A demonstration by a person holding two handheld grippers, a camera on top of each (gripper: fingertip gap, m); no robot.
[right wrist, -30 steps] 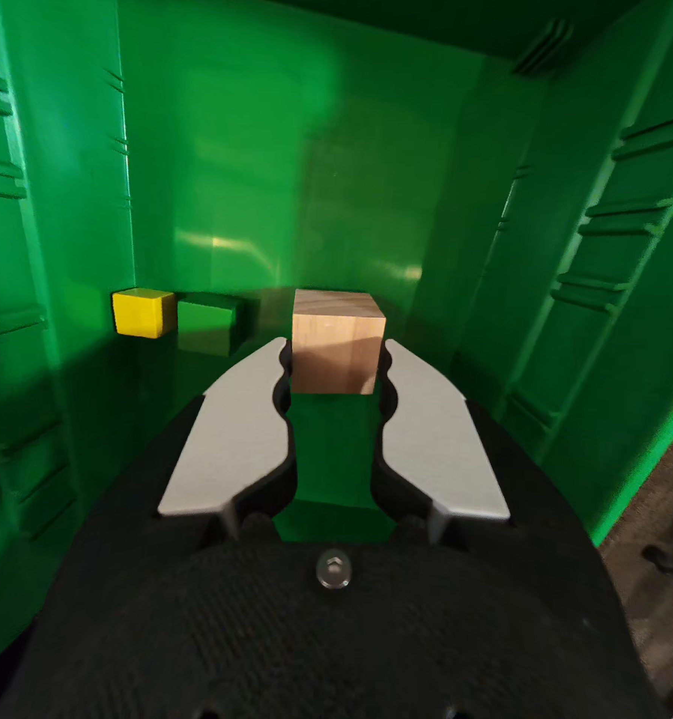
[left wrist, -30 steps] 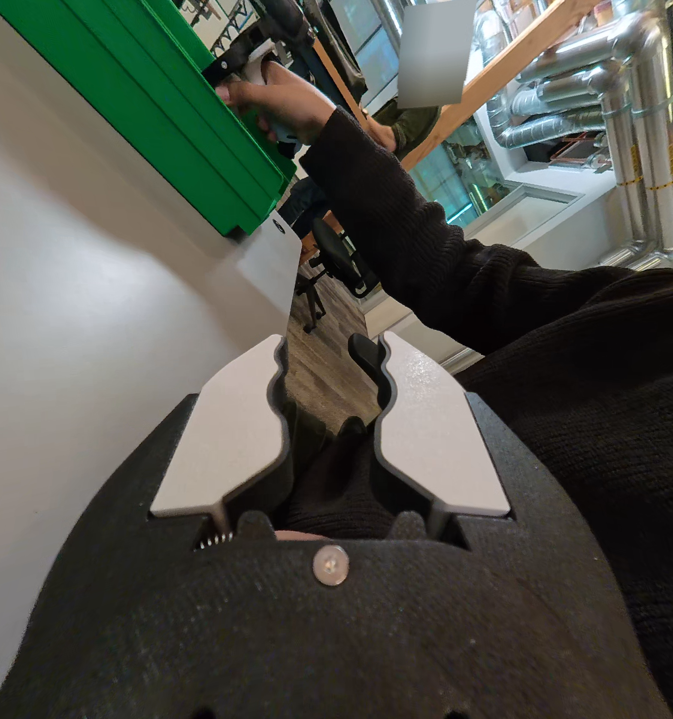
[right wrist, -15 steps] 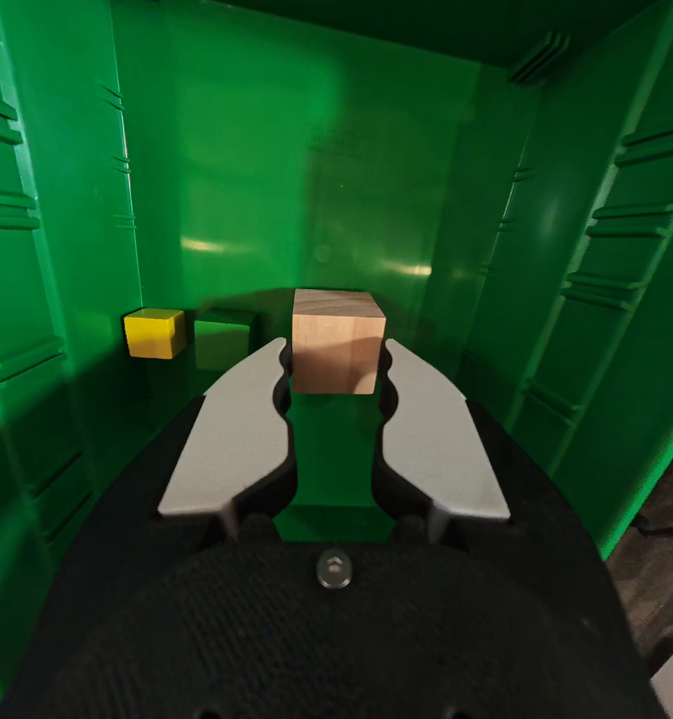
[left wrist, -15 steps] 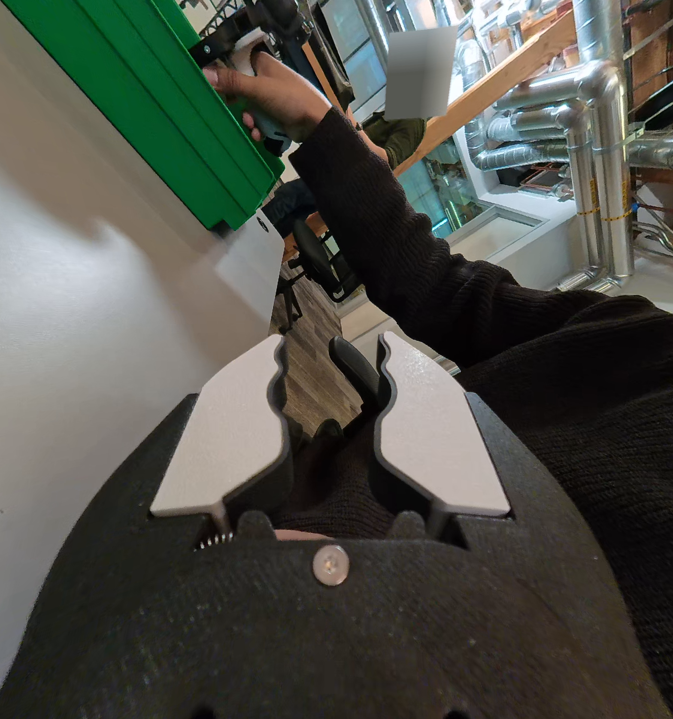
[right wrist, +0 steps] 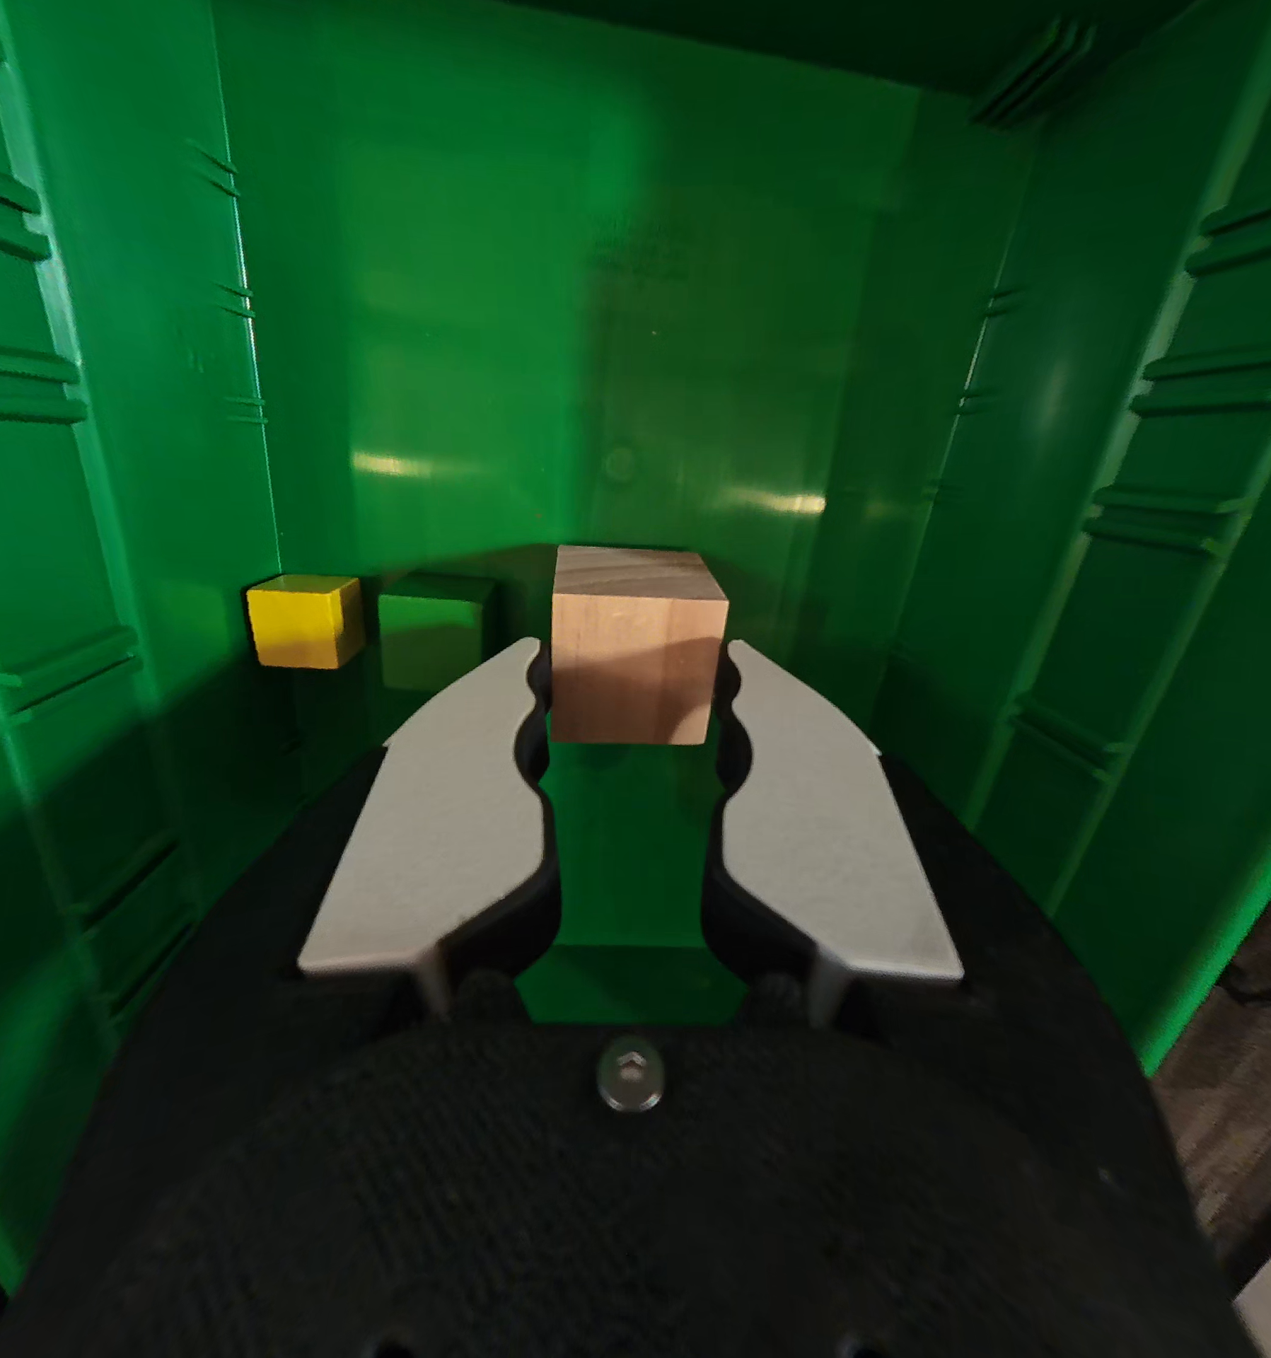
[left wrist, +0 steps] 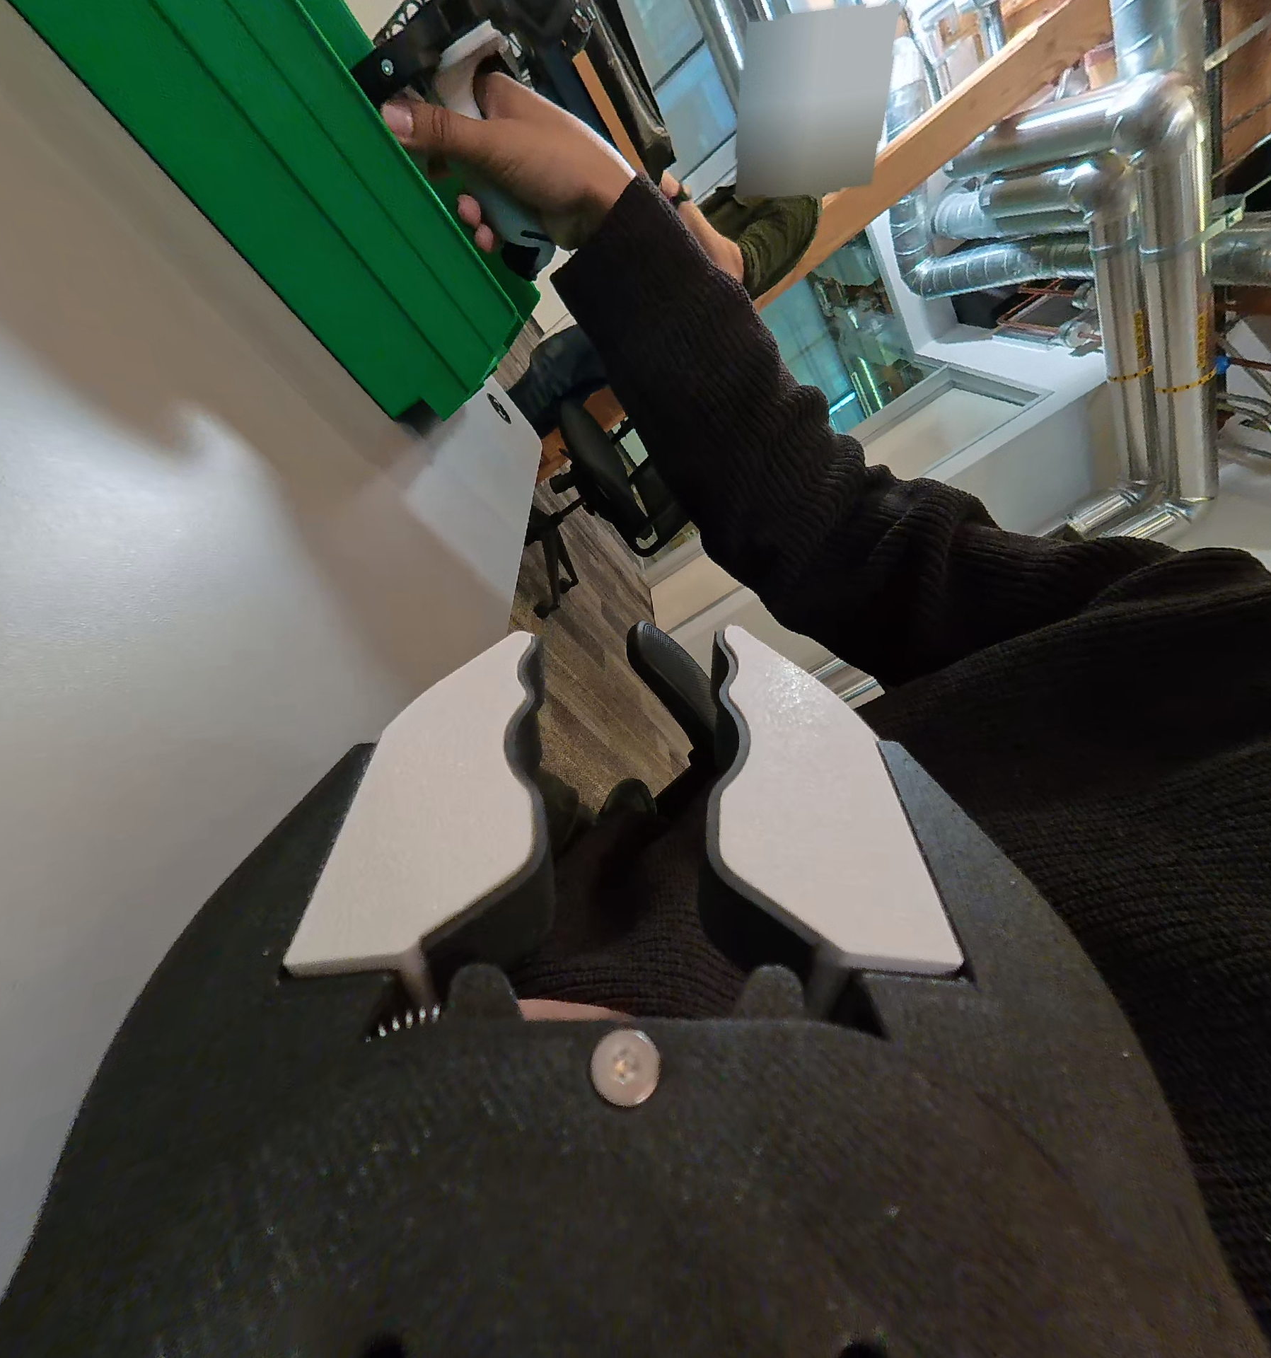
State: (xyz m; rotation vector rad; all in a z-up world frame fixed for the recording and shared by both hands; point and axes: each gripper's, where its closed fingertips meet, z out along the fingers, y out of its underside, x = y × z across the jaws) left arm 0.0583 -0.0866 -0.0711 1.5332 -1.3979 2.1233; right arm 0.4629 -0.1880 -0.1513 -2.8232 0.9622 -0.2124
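Note:
My right gripper (right wrist: 634, 652) is shut on a plain wooden cube (right wrist: 636, 632) and holds it between its fingertips inside a green plastic bin (right wrist: 470, 294). A yellow cube (right wrist: 301, 621) and a green cube (right wrist: 434, 632) lie on the bin's floor by the left wall, beyond the held cube. My left gripper (left wrist: 625, 647) is open and empty, beside the white table (left wrist: 103, 588), pointing at the floor and a black sleeve (left wrist: 764, 441). The left wrist view shows the bin's outside (left wrist: 250, 184) and a hand on the right gripper's handle (left wrist: 492, 206) at its rim.
The bin's ribbed walls (right wrist: 1169, 441) close in on both sides of the right gripper. A black office chair (left wrist: 603, 485) stands on the wood-pattern floor past the table's corner (left wrist: 485, 470). Metal pipes (left wrist: 1132, 220) and a seated person are far off.
The right gripper has drawn back from the bin's floor with the wooden cube; the yellow and green cubes look farther off. The hand at the bin's rim has shifted; the left gripper has tilted slightly.

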